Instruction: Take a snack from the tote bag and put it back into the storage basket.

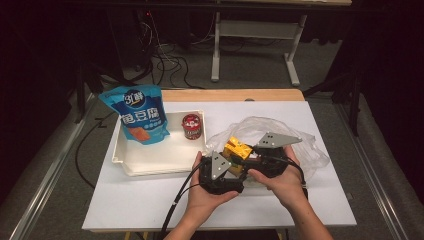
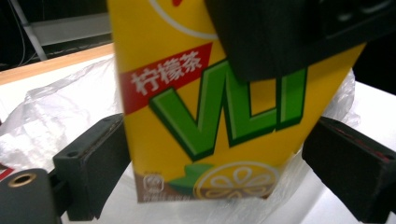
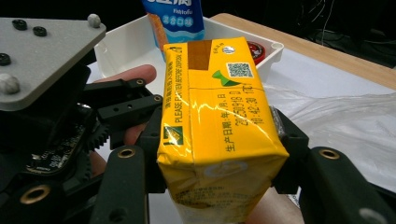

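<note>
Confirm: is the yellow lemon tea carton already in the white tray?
No, the yellow lemon tea carton is held in the right gripper over the clear plastic bag.

The right gripper (image 3: 219, 154) clamps both pads on the yellow carton (image 3: 219, 116), while the left gripper (image 2: 215, 163) stands spread either side, apparently not pressing.

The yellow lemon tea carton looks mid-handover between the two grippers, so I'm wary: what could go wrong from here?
1. The left gripper has its jaws standing apart from the yellow lemon tea carton; only the right gripper clamps it. Releasing early could drop it.
2. The carton hangs above the clear plastic bag, which might snag a jaw.
3. Squeezing hard might crush it.
</note>
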Motion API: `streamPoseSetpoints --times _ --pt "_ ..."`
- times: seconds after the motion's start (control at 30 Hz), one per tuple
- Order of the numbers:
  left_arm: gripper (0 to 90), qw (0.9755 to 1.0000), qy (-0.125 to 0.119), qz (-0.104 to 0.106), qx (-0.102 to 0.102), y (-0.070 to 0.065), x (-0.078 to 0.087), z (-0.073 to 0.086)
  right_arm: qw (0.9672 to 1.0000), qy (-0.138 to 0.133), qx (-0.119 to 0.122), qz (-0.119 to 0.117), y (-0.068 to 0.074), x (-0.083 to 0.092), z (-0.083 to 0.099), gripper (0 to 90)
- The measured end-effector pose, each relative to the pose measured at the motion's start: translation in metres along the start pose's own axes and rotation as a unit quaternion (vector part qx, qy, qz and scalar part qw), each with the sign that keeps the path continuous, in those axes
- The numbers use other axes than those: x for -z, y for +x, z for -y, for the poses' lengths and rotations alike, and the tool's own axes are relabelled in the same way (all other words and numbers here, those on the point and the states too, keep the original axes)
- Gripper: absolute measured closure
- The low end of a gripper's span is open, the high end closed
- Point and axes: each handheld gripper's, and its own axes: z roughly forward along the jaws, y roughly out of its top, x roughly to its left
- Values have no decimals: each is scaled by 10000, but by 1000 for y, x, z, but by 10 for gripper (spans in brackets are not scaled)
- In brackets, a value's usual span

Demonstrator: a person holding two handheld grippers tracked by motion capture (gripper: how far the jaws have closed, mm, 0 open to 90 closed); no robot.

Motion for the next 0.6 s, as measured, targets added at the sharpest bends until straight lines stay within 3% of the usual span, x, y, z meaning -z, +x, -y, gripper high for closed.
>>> streamPoseSetpoints --times 0.27,0.33,0.43,0.6 --pt "229 9998 -116 -111 70 0 -1 1 10000 -8 -16 5 -1 0 0 519" --pt "250 9997 -195 -155 -34 -1 -2 2 10000 6 1 3 -1 -1 1 518" --pt "291 9995 -234 -223 13 -3 1 3 10000 -29 -54 -25 -2 0 1 509" --pt "313 9995 -235 -121 154 0 4 4 9996 -158 -144 -196 -4 2 1 439"
